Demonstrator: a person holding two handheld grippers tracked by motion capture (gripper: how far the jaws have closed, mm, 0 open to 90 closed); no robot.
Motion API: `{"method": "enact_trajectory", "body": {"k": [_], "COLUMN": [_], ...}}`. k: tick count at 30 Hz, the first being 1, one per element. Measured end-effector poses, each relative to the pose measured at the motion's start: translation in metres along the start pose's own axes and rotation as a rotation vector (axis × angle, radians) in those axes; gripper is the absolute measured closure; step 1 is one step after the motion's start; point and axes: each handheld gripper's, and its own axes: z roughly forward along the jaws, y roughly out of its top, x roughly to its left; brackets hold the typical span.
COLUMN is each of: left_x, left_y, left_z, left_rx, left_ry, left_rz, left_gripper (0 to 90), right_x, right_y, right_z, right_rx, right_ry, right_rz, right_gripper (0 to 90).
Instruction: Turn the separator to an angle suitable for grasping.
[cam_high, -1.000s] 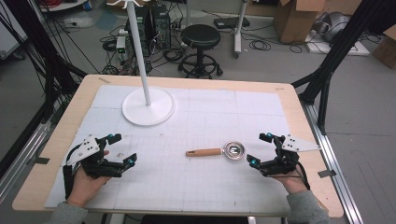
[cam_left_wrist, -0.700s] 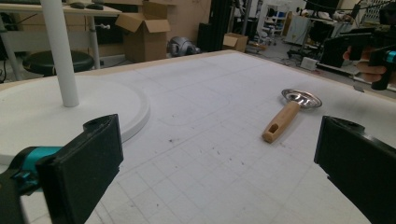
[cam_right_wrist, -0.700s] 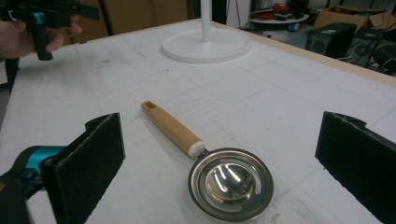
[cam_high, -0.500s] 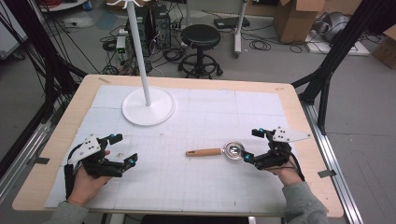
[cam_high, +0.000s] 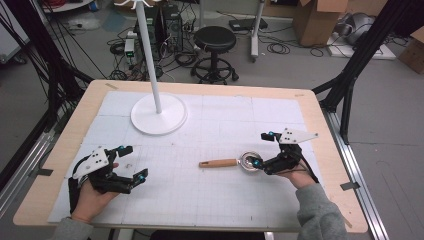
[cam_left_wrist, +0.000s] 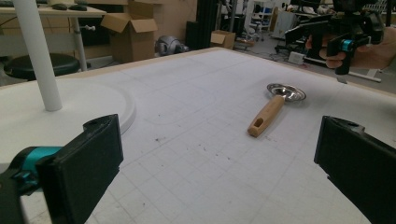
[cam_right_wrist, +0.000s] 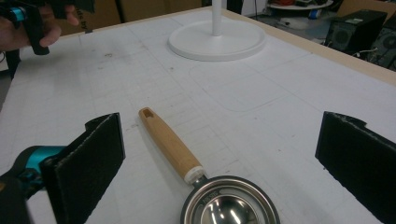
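Observation:
A measuring scoop (cam_high: 220, 163) with a wooden handle and a small steel bowl (cam_high: 248, 160) lies flat on the white gridded mat, right of centre. My right gripper (cam_high: 261, 149) is open, with its lower jaw tip at the bowl's right edge. In the right gripper view the scoop (cam_right_wrist: 173, 144) lies between the two wide-apart jaws, bowl (cam_right_wrist: 229, 207) nearest the camera. My left gripper (cam_high: 134, 162) rests open near the front left, well away from the scoop (cam_left_wrist: 268, 112), with nothing between its jaws.
A white stand with a round base (cam_high: 159, 114) and a tall pole stands at the back left of the mat. The wooden table edge (cam_high: 330, 150) runs along the right. A stool (cam_high: 215, 40) and cables lie on the floor beyond.
My right gripper has moved left and a little forward, up to the scoop's bowl. The left gripper and the scoop have stayed in place.

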Motion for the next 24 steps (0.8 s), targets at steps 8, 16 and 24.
{"method": "enact_trajectory", "body": {"k": [8, 16, 24], "left_x": [0.0, 0.001, 0.001], "left_y": [-0.001, -0.002, -0.003], "left_z": [-0.003, -0.007, -0.008], "left_rx": [0.005, 0.004, 0.007], "left_ry": [0.012, 0.023, 0.027], "left_rz": [0.001, -0.004, -0.007], "left_gripper": [1.7, 1.7, 1.7], "right_x": [-0.002, -0.003, -0.005], "right_y": [0.008, 0.013, 0.019], "right_z": [0.014, 0.027, 0.039], "right_rx": [0.043, 0.082, 0.12], "right_ry": [0.014, 0.03, 0.039], "right_rz": [-0.024, -0.047, -0.079], "right_gripper": [0.5, 0.5, 0.5]}}
